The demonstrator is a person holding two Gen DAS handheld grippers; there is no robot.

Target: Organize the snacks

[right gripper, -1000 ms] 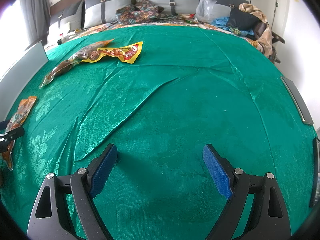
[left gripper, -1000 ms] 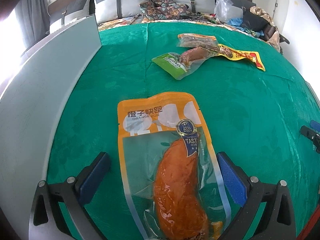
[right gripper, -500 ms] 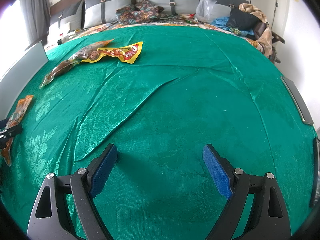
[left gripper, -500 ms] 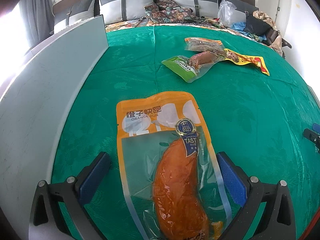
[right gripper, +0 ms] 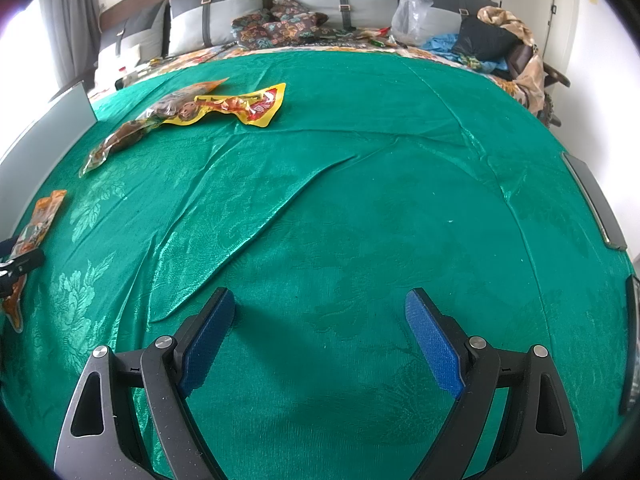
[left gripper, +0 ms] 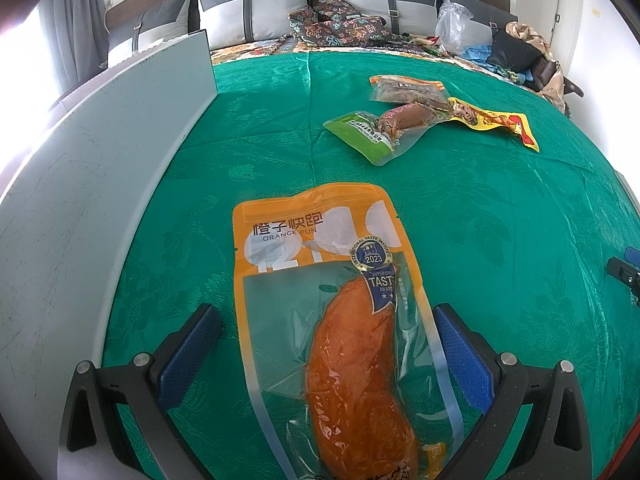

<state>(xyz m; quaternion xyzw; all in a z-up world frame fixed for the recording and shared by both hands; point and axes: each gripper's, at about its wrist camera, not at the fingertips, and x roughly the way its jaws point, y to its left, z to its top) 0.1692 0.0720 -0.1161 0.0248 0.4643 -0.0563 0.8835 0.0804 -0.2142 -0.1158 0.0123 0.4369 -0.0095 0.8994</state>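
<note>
Grey panel (left gripper: 100,184): close beside the pouch, easy to knock.
Left gripper (left gripper: 326,344): wide, straddling the orange pouch (left gripper: 320,280) flat on the green cloth (left gripper: 500,208) (slippery film, may skid).
Right gripper (right gripper: 320,332): wide, empty.

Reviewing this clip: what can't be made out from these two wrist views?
- Orange snack pouch: bottom end cut off by the left wrist frame edge.
- Green pouch: label print too small.
- Brown pouch: partly overlapped by neighbouring packs.
- Left gripper: whether its pads touch the pouch is unclear.
</note>
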